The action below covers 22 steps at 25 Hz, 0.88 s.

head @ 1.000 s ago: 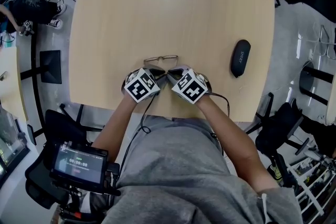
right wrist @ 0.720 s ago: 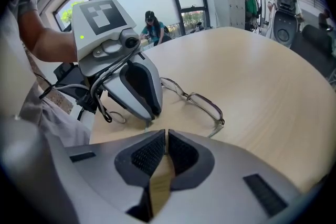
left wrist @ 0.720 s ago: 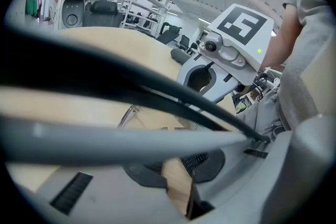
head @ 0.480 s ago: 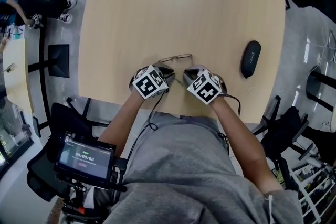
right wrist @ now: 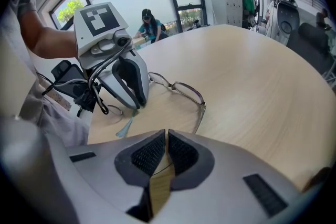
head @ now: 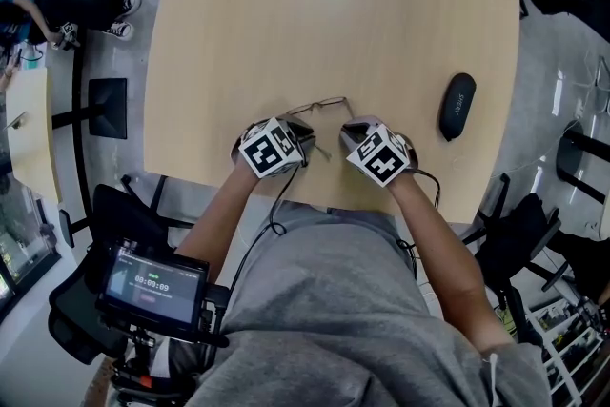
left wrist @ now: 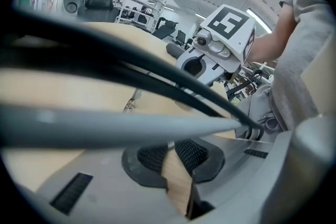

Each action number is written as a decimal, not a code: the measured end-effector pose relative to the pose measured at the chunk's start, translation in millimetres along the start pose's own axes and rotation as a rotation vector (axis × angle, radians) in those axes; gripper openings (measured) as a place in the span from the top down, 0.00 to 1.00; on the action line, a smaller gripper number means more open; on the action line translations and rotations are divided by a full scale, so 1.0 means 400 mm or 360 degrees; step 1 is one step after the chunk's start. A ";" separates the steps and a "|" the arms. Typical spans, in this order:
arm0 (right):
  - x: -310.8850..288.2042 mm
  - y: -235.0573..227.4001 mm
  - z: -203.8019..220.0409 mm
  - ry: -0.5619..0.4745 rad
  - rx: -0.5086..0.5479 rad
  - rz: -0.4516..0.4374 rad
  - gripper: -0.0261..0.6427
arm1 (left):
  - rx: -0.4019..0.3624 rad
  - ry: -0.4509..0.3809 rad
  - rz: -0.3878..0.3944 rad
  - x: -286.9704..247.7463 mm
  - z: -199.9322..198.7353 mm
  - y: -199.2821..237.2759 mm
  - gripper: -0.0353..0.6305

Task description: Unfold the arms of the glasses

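Observation:
Thin-rimmed glasses (head: 319, 104) lie on the pale wooden table (head: 334, 5) near its front edge, lenses (right wrist: 181, 89) facing away from me. My left gripper (head: 301, 131) sits at their left end, shut on the left arm; that arm's teal tip (right wrist: 125, 126) pokes out behind its fingers (right wrist: 131, 86). My right gripper (head: 351, 131) is at the right end. From the hinge (right wrist: 203, 105) the right arm runs back toward the right gripper's own jaws (right wrist: 166, 144), which are shut on the arm's thin end. In the left gripper view, blurred cables cross in front of the left jaws (left wrist: 169, 147).
A black glasses case (head: 457, 106) lies to the right of the glasses near the table's right edge. The table's front edge is just behind both grippers, against my body. Chairs stand around the table. A person (right wrist: 147, 21) is by the far window.
The two grippers have drawn apart; the right one has shifted to the right with the glasses arm, swinging it outward. The glasses stay on the table.

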State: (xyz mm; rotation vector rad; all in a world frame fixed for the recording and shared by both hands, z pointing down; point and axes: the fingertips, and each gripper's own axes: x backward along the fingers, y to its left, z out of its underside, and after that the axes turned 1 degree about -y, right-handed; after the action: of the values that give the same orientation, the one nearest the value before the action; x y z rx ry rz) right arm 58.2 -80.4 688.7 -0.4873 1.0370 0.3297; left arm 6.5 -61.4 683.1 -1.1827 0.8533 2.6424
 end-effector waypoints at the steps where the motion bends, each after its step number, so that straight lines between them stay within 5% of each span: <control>1: 0.001 -0.001 0.002 -0.0001 -0.0004 0.0000 0.93 | -0.0006 0.0007 0.0008 0.000 0.003 -0.002 0.89; 22: 0.009 -0.022 0.026 0.0026 -0.0052 0.0006 0.93 | -0.0076 0.0108 0.0156 0.022 0.042 -0.030 0.89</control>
State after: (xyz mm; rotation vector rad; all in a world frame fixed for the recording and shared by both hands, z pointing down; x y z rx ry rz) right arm 71.8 -82.4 691.7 -0.5179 1.0500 0.3467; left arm -6.4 -43.1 680.6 -1.2807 0.8859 2.7292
